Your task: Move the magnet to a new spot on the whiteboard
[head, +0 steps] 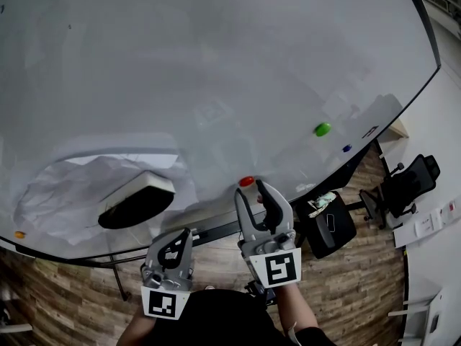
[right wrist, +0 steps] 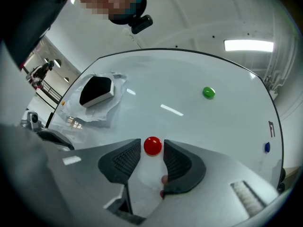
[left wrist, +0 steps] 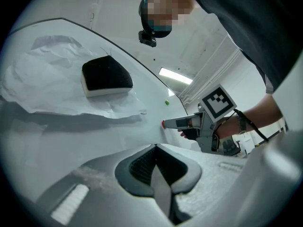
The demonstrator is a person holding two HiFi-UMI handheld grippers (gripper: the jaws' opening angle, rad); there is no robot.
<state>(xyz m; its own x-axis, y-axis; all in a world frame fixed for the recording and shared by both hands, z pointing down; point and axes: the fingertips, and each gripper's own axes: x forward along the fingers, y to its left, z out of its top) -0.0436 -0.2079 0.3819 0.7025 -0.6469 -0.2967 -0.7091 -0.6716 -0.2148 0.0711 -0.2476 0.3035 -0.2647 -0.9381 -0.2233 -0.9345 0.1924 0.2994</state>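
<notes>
- Magnet (right wrist: 152,145), red and round, sits on the whiteboard (head: 216,63) near its lower edge, right between the tips of the right gripper (right wrist: 152,148).
- The right gripper's jaws stand wide apart. In the right gripper view a thin strip of board shows on each side of the magnet, so the pads flank it without pressing on it.
- In the head view the magnet shows just above the gripper's two fingers, and its lower rim is hard to separate from them.
- In the left gripper view only a red sliver of it shows past the tip of the right gripper.
- Two small reddish patches lie on the inner side of the right gripper's right-hand pad. I cannot tell what they are.
- The left gripper (left wrist: 156,148) has its jaws closed together with nothing between them. It is held below and left of the right one, well apart from the magnet.
- A green magnet (head: 323,129) sits further right on the board, with a small blue magnet (head: 346,148) just below it. The blue one is too small to make out in detail.
- A small label (head: 369,131) near the board's right edge is too small to read.
- A black-faced eraser (head: 135,200) rests on a crumpled white sheet (head: 72,186) on the left part of the board.
- An orange dot (head: 19,234) at the far lower left may be another magnet, but it is too small to say.
- The board's top and left side run out of the head view.
</notes>
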